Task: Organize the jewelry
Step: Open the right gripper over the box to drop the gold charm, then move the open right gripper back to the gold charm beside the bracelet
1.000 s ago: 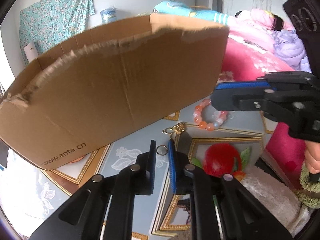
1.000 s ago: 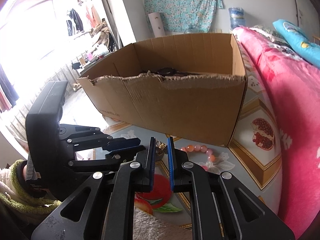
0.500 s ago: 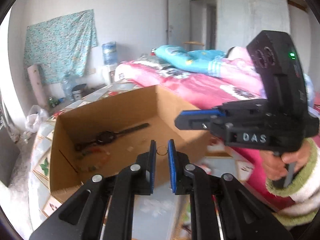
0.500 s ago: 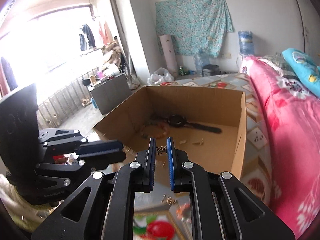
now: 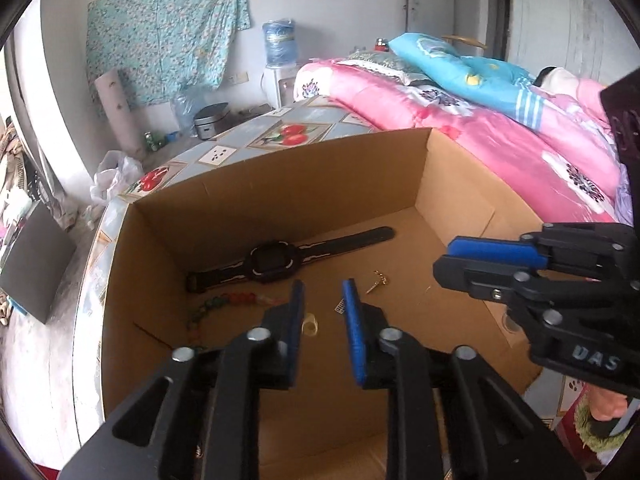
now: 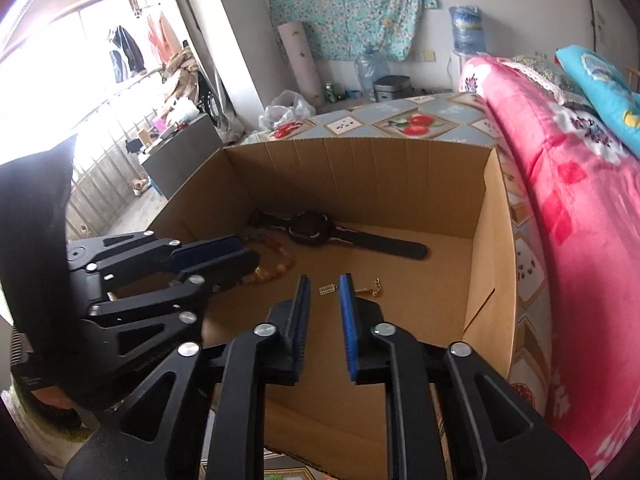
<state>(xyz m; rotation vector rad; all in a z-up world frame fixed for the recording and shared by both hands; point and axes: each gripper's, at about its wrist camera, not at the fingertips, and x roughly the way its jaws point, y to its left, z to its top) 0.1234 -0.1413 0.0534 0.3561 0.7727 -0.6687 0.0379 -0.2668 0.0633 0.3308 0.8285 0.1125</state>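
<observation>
Both grippers hang over an open cardboard box (image 5: 460, 184) (image 6: 492, 240). My left gripper (image 5: 322, 286) is opening, with nothing pressed between its blue pads. A small pale ring (image 5: 310, 326) shows below it on the box floor. My right gripper (image 6: 323, 280) is also opening and holds nothing. A tiny charm (image 6: 327, 290) shows in the gap below its tips, with a gold chain piece (image 6: 370, 288) beside it. A black watch (image 5: 276, 260) (image 6: 312, 230) and a bead bracelet (image 5: 224, 304) (image 6: 276, 264) lie further back in the box. Each view shows the other gripper (image 5: 444, 260) (image 6: 248, 252) at its side.
The box stands on a table with a fruit-patterned cloth (image 5: 292, 136). A bed with pink quilts (image 5: 500, 128) (image 6: 568, 200) runs along the right. A water bottle (image 6: 464, 28) and floor clutter stand by the far wall. A hand in a green-cuffed sleeve (image 5: 604, 412) holds the right gripper.
Both grippers rose from the table in front of the box to above its open top. The left let go of the ring, the right of the charm. Both pairs of jaws have parted.
</observation>
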